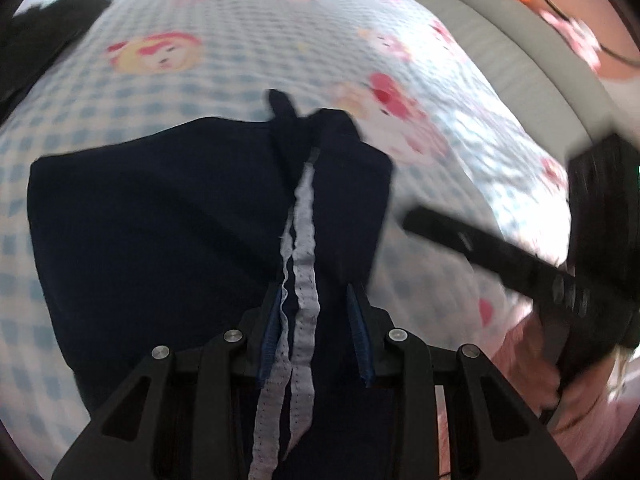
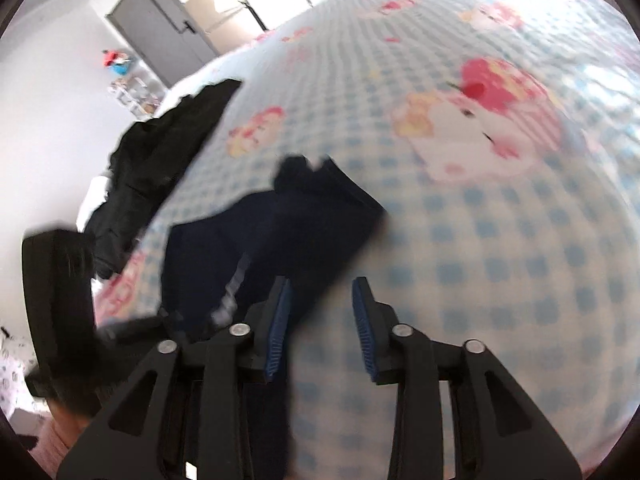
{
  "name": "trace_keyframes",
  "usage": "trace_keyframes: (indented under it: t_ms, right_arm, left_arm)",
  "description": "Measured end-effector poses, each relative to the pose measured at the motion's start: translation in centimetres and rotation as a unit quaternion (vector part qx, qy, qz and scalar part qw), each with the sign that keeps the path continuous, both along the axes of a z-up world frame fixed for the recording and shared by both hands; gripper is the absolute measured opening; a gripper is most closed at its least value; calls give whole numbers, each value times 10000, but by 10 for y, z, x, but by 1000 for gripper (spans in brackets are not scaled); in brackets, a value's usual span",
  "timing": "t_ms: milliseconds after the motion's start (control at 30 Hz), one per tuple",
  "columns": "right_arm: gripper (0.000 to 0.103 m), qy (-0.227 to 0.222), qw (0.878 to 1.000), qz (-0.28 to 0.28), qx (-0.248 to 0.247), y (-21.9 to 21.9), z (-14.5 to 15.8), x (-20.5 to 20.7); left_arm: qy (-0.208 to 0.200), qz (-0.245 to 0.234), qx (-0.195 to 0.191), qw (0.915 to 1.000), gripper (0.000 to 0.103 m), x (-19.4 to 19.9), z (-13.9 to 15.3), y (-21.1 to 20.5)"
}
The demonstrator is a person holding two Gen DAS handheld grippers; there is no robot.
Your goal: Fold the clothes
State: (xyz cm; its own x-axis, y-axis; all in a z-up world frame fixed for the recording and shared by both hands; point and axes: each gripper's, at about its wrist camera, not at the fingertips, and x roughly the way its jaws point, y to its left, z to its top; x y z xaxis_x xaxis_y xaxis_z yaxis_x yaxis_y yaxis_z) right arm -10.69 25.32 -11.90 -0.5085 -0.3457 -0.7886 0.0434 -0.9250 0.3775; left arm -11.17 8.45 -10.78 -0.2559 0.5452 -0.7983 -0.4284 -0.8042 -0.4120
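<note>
Low in the frame, the left tongs (image 1: 316, 336) clamp the navy garment (image 1: 168, 216) over the checked bed (image 1: 240, 28), while the right tongs (image 2: 320, 328) gape empty.

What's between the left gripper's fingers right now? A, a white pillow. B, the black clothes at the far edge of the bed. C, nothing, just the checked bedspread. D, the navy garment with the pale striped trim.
D: in the left wrist view the navy garment and its pale trim run straight between the left gripper fingers, over the checked bedspread.
</note>
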Motion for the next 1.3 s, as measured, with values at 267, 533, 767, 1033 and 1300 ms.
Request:
trace_keyframes:
  t_ms: [267, 533, 767, 1033, 1300]
  right_arm:
    - [42, -329, 9987, 8, 391, -15, -14, -34]
    - [42, -172, 9987, -466, 90, 21, -19, 14]
    - [42, -153, 9984, -544, 14, 30, -24, 19]
    - [42, -119, 9973, -666, -285, 43, -24, 29]
    - [42, 203, 9918, -1162, -496, 54, -14, 34]
  left_arm:
    - [259, -65, 45, 9996, 33, 12, 11, -2]
    - [11, 464, 309, 9984, 33, -17, 11, -15]
    - [-200, 110, -176, 9996, 33, -28, -8, 26]
    - [508, 29, -370, 9980, 10, -3, 16, 37]
    - [539, -736, -679, 9935, 10, 20, 13, 67]
